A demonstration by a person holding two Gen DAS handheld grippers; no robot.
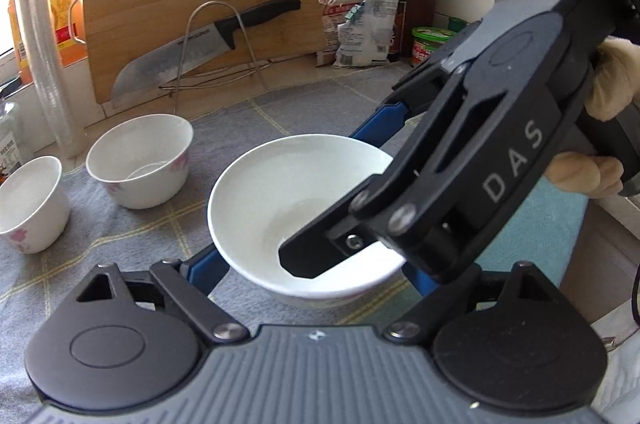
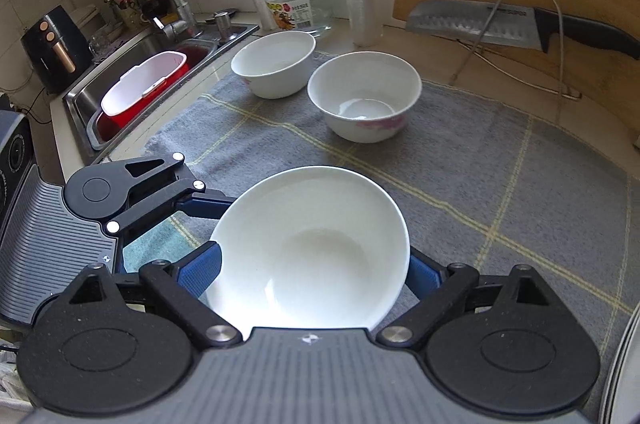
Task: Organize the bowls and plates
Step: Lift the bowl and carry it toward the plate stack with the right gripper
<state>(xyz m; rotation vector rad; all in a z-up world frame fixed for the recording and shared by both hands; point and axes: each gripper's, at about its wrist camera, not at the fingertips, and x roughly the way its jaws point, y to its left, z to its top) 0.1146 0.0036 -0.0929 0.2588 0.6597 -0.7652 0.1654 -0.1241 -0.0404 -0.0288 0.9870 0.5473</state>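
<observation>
Right wrist: bowl rim between claw pads; towel bare beyond.

plain white bowl, two white bowls w/ pink flowers, grey towel yellow checks, red basin, blue fingers

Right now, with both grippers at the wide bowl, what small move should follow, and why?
Probably ease the wide bowl toward the flowered bowl and set it on the cloth beside it: the left gripper and right gripper both clasp its sides, and a third bowl stands there too.
</observation>
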